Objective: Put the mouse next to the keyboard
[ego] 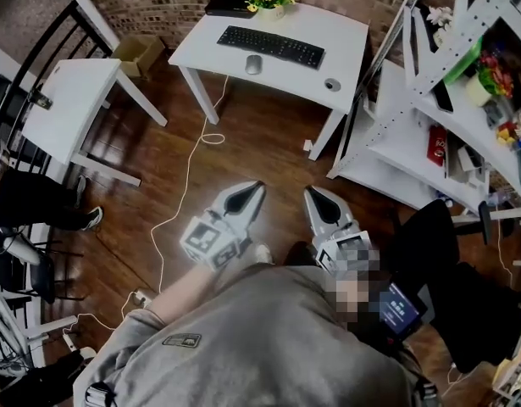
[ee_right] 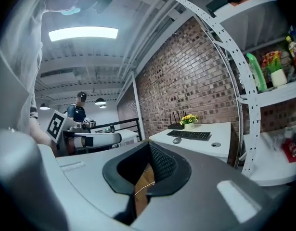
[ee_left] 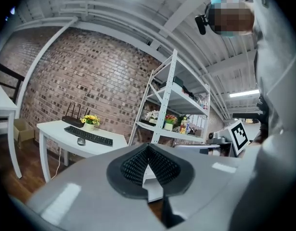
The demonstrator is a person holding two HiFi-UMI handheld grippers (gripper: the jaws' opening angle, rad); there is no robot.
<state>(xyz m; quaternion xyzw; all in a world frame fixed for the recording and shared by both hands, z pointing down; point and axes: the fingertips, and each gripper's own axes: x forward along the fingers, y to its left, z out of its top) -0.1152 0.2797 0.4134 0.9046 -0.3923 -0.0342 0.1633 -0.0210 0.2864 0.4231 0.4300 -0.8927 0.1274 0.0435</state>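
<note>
- The mouse (ego: 253, 64) lies on the white desk (ego: 349, 36), near the front edge and toward the left end. It is just in front of the keyboard (ego: 271, 47), close to it but seemingly not touching.
- The left gripper (ego: 253, 190) and the right gripper (ego: 314, 195) are side by side over the wooden floor, well apart from the desk. Both are clenched on nothing, tips together.
- The step in hand looks like the approach: get up to the desk's front edge first. A white cable (ego: 185, 172) trails over the floor on the way, so step clear of it.
- Part the jaws of one gripper before reaching the mouse. Come down from above, with one pad on each long side.
- Squeeze gently, since the rounded shell will probably slip out of a hard pinch. Lift it only a little.
- A good landing spot seems to be the bare desk past the keyboard's right end, short of the round disc (ego: 331, 84) near the front right corner.
- Set the mouse down flat in line with the keyboard, then let go and draw straight back, clear of the keys.
</note>
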